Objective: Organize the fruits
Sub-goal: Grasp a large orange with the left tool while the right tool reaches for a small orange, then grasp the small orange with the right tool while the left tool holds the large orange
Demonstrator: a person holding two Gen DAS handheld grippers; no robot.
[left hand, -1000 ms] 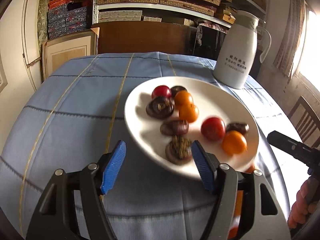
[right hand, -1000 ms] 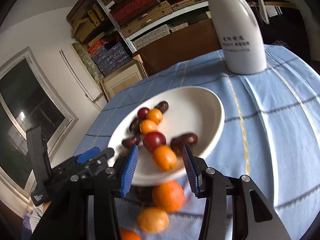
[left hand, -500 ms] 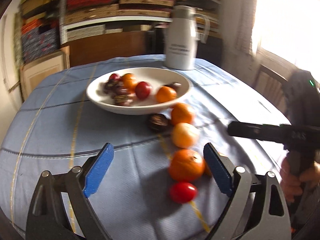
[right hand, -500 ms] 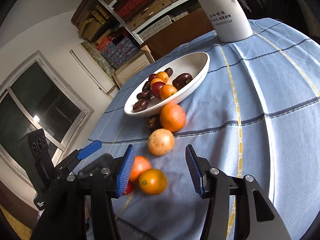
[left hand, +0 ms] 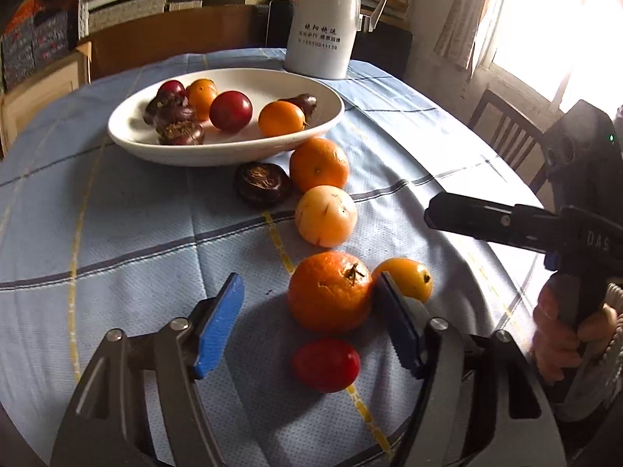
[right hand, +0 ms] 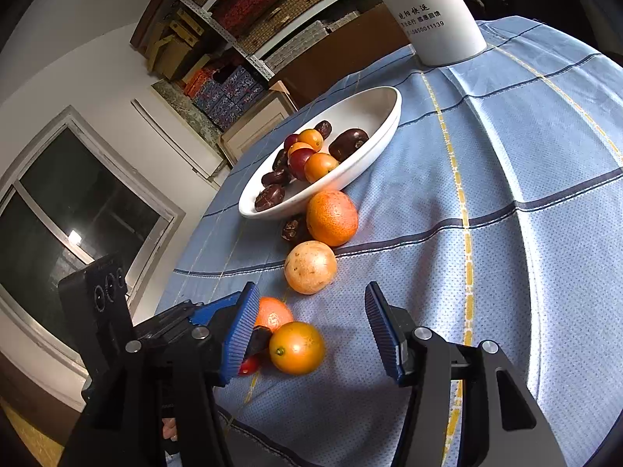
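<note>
Your left gripper [left hand: 307, 325] hangs over the near part of the table [left hand: 117, 225], which wears a blue checked cloth. Its jaws have just been closing, yet they stand spread: the large orange [left hand: 330, 291] lies between the blue pads, the right pad just against its side and the left pad well clear of it, so nothing is pinched. A small red tomato [left hand: 326, 365] lies on the cloth just nearer you than the orange, also between the fingers.

Your right gripper [right hand: 311, 334] has just been opening. Its jaws are spread, and the small orange fruit [right hand: 297, 347] sits between them, close to the left pad and far from the right one; no pad presses on it.

Beyond these, more fruit runs in a line toward the middle of the table: a pale yellow round fruit [left hand: 326, 216], then a second orange [left hand: 319, 164] with a dark brown water chestnut [left hand: 261, 183] beside it, both close against the near side of the white dish [left hand: 194, 153]. The dish already holds several small red, orange and dark brown fruits. A white jug [left hand: 324, 23] stands at the far edge of the table. A hand [left hand: 560, 334] grips the handle of your right gripper near the right edge.
</note>
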